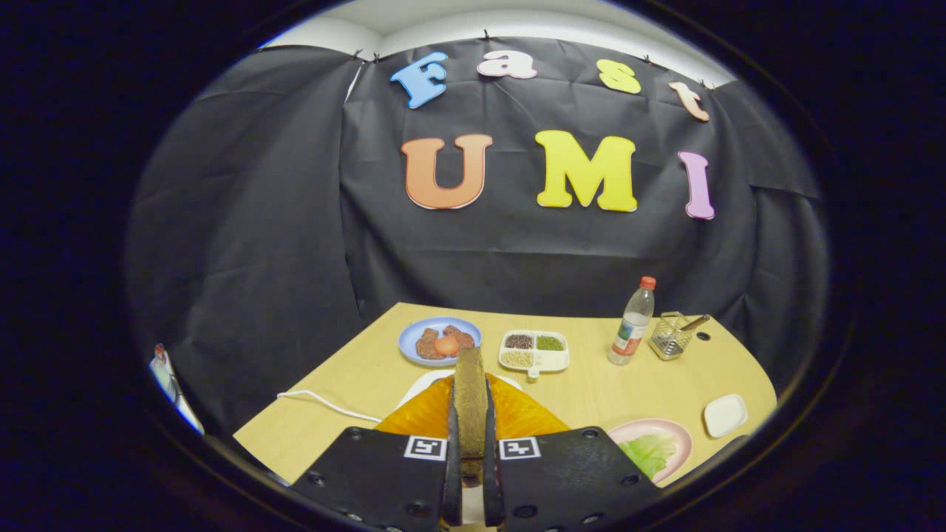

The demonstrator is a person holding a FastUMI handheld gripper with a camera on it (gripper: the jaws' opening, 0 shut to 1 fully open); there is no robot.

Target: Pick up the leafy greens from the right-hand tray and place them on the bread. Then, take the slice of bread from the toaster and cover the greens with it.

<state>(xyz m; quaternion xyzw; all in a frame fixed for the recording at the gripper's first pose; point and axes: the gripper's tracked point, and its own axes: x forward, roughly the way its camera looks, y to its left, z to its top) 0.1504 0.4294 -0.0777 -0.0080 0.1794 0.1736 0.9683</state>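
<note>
A: Fingers status?
B: Gripper (pixel 471 443) fingers are narrow, both pressed on a slice of bread (pixel 470 403) held upright on edge between them. The slice sticks out ahead of the tips.

A: What's under it?
B: An orange toaster (pixel 517 415), directly below and just ahead of the fingers. A white cord (pixel 325 403) runs off it to the left across the bench (pixel 591 384).

A: Greens?
B: Leafy greens (pixel 652 451) lie on a pink plate (pixel 684 436), right of the fingers and close in. Can't tell if bread sits under them. A small white dish (pixel 725 414) is just beyond that plate.

A: Farther out?
B: Beyond the toaster there's a blue plate (pixel 414 336) with meat pieces and something round and orange-red. Beside it on the right is a white divided tray (pixel 533 351) holding grains or beans. Farther right stands a clear bottle (pixel 633 325) with a red cap, upright, then a wire basket (pixel 671 336) near the back corner.
</note>
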